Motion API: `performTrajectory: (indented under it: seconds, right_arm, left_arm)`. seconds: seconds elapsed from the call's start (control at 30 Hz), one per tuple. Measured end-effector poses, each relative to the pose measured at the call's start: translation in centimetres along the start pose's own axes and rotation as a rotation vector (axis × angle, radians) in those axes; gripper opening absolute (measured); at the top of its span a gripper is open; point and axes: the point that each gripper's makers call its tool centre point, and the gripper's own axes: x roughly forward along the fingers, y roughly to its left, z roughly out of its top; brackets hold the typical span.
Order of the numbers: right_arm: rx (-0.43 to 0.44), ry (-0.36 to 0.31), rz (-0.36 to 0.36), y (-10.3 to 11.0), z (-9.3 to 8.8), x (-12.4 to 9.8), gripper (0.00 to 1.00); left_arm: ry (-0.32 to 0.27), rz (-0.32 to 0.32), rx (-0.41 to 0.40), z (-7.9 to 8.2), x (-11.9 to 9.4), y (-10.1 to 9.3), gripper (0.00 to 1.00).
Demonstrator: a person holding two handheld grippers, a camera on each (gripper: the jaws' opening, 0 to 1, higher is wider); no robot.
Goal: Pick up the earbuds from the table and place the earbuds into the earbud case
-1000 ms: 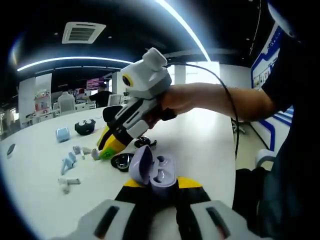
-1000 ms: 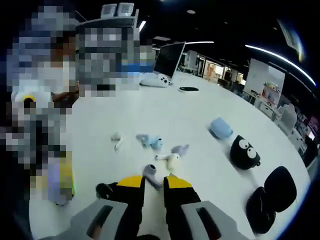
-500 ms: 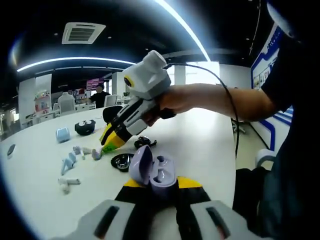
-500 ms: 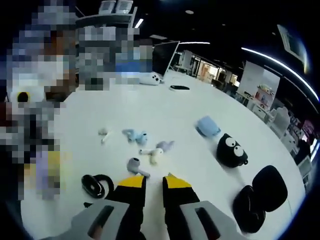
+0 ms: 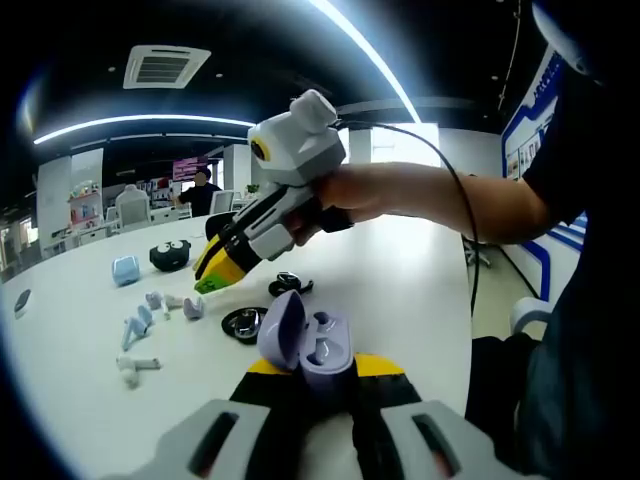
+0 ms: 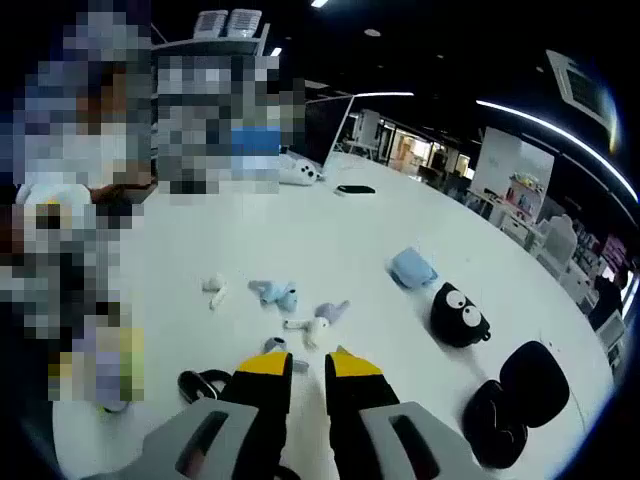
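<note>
My left gripper (image 5: pixel 322 368) is shut on an open lilac earbud case (image 5: pixel 305 343), lid up, held low over the white table (image 5: pixel 400 280). My right gripper (image 5: pixel 205 281), held by a hand, hovers just above a lilac earbud (image 5: pixel 192 307) that lies on the table. In the right gripper view its jaws (image 6: pixel 308 366) stand narrowly open with nothing between them, and a grey-lilac earbud (image 6: pixel 276 345) lies just beyond the left jaw. More loose earbuds lie past it: a white one (image 6: pixel 312 326), a lilac one (image 6: pixel 335 310) and blue ones (image 6: pixel 272 292).
A small black open case (image 5: pixel 243 323) lies beside the lilac case. A blue case (image 6: pixel 412 268), a black case with cartoon eyes (image 6: pixel 458 315) and a large black open case (image 6: pixel 515 395) sit to the right. A monitor (image 6: pixel 325 120) and a phone (image 6: pixel 357 189) are farther off.
My right gripper has lifted from the table, away from the lilac earbud, which stays lying there. The left gripper with the case has held still.
</note>
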Motion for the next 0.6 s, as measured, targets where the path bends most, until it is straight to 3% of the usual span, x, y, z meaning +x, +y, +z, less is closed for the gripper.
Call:
performTrajectory:
  seconds: [0.2,0.6]
  right_arm:
    - [0.001,0.016,0.015,1.4,0.1,0.9,0.16]
    - [0.005,0.036,0.003,1.6,-0.2,2.2,0.15]
  left_arm:
    - [-0.001,0.002,0.003,0.0,0.0,0.0,0.19]
    - [-0.001,0.002,0.004,0.0,0.0,0.1,0.19]
